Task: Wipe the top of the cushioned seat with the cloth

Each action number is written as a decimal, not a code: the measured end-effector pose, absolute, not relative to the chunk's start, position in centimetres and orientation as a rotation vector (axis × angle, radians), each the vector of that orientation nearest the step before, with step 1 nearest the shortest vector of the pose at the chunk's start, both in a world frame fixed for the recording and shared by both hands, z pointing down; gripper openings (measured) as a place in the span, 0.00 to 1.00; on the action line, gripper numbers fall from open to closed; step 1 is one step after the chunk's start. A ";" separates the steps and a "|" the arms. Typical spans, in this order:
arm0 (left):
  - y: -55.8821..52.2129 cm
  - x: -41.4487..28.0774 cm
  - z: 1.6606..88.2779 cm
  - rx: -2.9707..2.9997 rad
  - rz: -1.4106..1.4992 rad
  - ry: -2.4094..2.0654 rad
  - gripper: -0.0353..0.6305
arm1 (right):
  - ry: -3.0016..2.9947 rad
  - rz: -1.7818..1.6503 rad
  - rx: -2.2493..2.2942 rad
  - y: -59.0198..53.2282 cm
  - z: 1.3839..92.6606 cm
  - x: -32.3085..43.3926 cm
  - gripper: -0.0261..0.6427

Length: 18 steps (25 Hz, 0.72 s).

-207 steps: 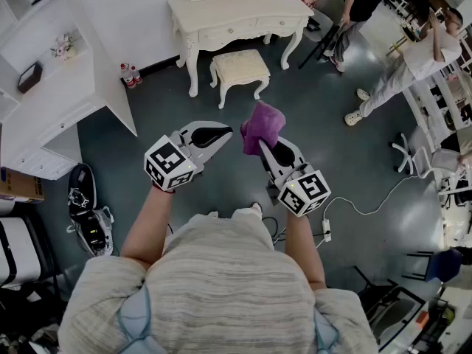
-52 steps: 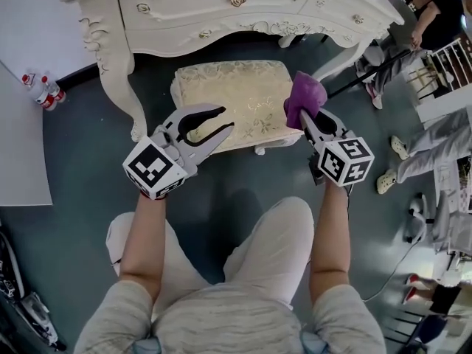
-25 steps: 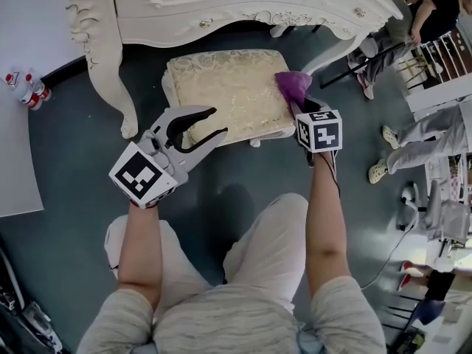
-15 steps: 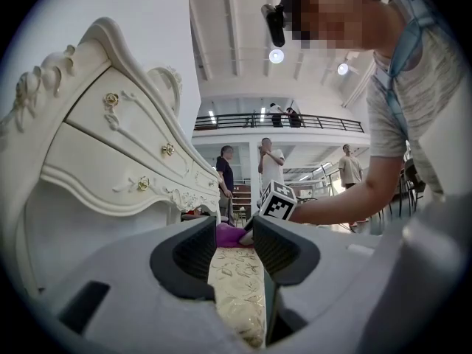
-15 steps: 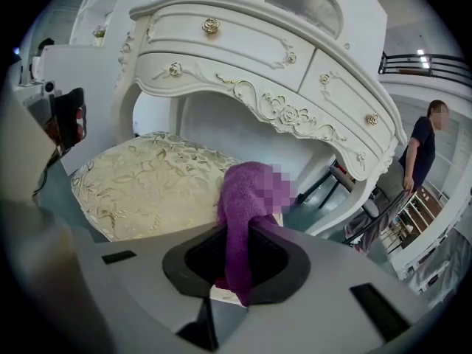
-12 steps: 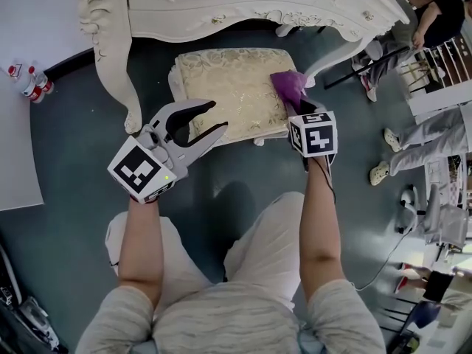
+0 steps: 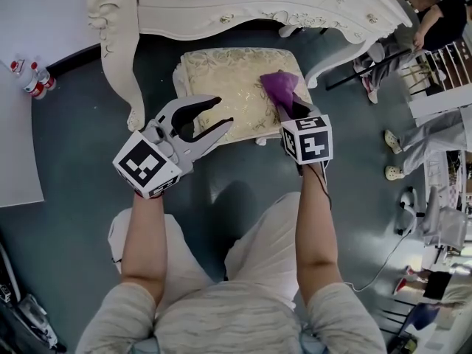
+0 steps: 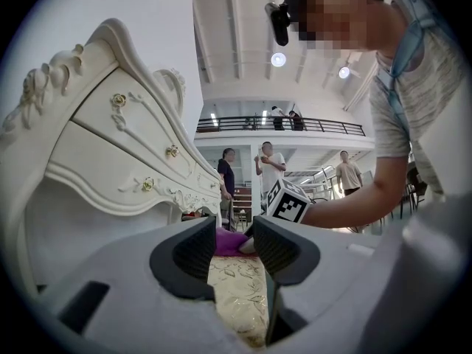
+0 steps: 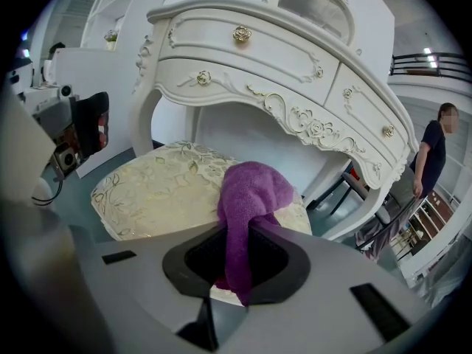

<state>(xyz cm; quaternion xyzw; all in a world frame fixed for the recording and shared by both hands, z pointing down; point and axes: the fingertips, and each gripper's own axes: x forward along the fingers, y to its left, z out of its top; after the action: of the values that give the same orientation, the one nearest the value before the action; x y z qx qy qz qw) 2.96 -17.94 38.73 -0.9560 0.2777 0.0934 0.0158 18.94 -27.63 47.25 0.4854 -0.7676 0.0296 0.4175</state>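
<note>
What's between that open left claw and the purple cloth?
Only bare patterned cushion top: in the head view it runs from the left gripper to the cloth, with nothing else on that stretch.

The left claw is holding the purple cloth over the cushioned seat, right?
No, it is the right claw that holds the purple cloth over the cushioned seat. The right gripper view shows the cloth pinched between its jaws; the left claw is open with nothing in it.
</note>
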 end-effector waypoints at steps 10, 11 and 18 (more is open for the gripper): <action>-17.7 2.6 38.4 -2.965 0.307 0.867 0.28 | -1.959 0.036 1.159 -26.0 47.2 15.3 0.12; -17.6 2.5 38.4 -2.965 0.312 0.868 0.28 | -1.963 0.034 1.154 -25.8 47.2 14.9 0.12; -17.6 2.1 38.4 -2.961 0.311 0.883 0.28 | -1.981 0.008 1.117 -24.8 47.2 12.5 0.12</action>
<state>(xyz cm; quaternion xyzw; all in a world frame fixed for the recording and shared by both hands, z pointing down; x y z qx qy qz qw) 2.06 -17.60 38.44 -0.9533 0.2844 0.1001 0.0181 12.54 -24.77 47.21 0.4457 -0.7905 0.0033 0.4200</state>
